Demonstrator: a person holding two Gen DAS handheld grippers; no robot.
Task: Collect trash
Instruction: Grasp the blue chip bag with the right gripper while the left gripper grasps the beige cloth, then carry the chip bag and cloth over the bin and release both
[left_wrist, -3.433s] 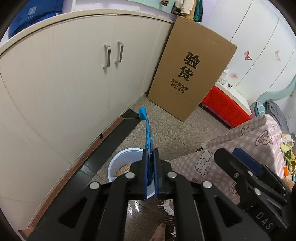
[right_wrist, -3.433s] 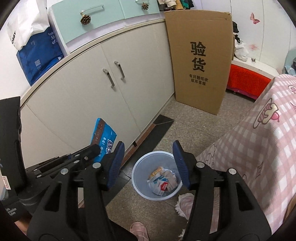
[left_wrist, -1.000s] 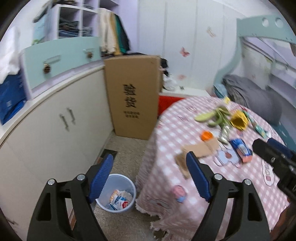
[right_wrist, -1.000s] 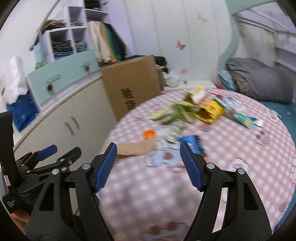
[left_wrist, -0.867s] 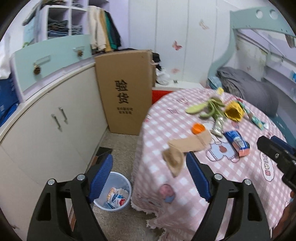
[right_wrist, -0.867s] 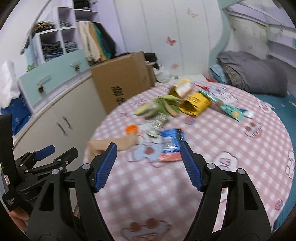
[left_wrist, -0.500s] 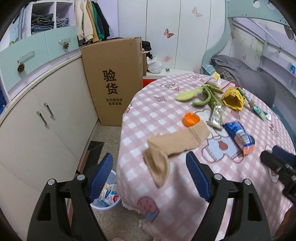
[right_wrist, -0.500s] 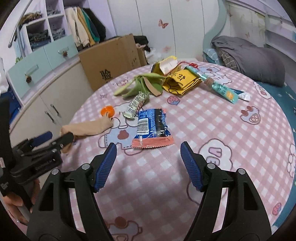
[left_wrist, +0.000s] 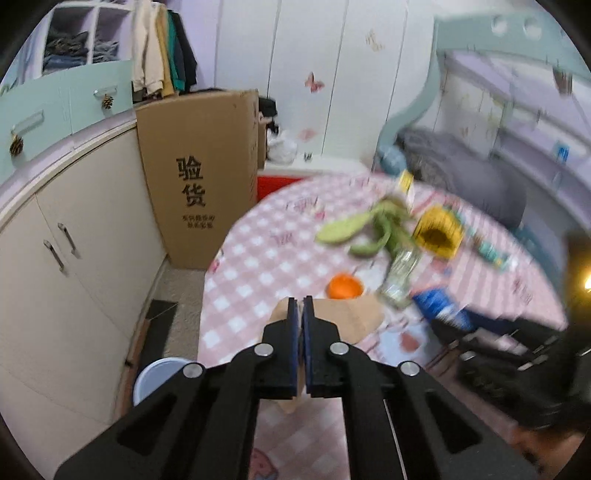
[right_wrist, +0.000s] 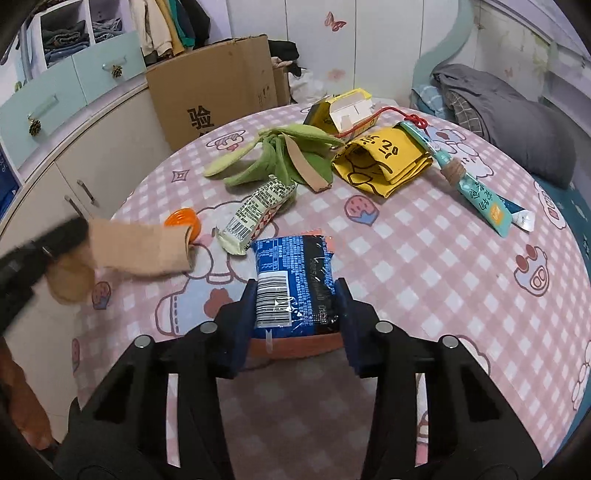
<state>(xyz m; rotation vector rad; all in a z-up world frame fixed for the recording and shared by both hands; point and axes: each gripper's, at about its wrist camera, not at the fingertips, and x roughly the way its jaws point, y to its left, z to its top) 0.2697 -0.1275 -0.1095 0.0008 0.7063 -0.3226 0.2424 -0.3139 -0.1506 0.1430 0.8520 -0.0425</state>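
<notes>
While closing, right claw (right_wrist: 295, 306) astride wrapper (right_wrist: 293, 284)

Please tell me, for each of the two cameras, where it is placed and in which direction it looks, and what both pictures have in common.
Left wrist: sits on the left gripper, looking down at the table edge; its jaws are shut on the tan sock.
Right wrist: sits on the right gripper, looking down across the table; its jaws are closing around the blue wrapper.
Shared: sock, orange cap, cardboard box.
</notes>
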